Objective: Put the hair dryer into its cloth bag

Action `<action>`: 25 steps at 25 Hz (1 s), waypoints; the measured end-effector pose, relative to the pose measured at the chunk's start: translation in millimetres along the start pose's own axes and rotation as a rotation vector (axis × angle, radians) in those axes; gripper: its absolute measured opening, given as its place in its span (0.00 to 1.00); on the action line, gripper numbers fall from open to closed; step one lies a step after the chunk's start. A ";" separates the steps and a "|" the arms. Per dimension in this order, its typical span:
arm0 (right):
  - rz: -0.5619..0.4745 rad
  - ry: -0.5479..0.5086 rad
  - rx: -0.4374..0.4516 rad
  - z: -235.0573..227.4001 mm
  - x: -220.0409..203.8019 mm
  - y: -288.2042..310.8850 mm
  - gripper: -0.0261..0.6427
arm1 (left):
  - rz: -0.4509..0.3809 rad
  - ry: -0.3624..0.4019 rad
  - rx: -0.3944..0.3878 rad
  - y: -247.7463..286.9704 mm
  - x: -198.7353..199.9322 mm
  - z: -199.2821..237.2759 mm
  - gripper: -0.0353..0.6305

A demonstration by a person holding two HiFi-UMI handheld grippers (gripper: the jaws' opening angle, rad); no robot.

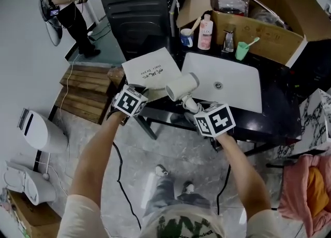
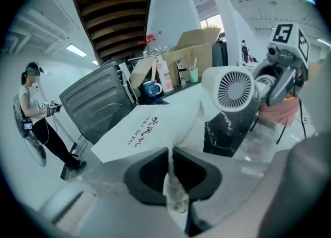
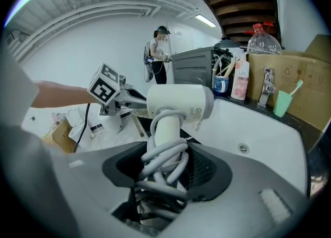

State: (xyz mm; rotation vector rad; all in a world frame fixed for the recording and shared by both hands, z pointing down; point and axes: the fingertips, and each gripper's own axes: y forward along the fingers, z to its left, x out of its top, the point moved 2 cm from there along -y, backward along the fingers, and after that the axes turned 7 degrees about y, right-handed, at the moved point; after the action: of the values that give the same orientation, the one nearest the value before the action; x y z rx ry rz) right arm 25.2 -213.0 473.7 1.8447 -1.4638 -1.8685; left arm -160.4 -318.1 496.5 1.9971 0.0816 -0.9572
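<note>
Above the sink (image 1: 235, 84) edge, right tool (image 3: 165, 167) grips hair dryer (image 1: 182, 86); left tool (image 2: 170, 172) pinches cloth bag (image 1: 151, 69) just beside.

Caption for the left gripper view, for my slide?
The left hand-held gripper pinches the cloth bag by its edge; the hair dryer faces it.

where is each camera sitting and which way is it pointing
Head view: on the person's head, facing steeply down over the sink; shows both forearms, legs, the left gripper and right gripper.
Left gripper view: on the left gripper, looking along jaws shut on the cloth bag; only its own jaws and the right gripper show.
Right gripper view: on the right gripper, looking along jaws gripping the hair dryer; the left forearm shows.
Shared: both gripper views catch the hair dryer and the opposite gripper.
</note>
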 end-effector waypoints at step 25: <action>0.006 -0.012 0.048 12.7 15.9 17.4 0.40 | -0.320 -0.358 0.148 -50.3 68.3 58.0 0.09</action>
State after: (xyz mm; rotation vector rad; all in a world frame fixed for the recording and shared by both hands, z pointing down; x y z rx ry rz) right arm 2.0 -226.2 471.8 1.8512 -1.5286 -1.8610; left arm -167.2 -351.1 399.5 1.9476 0.1371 -1.5523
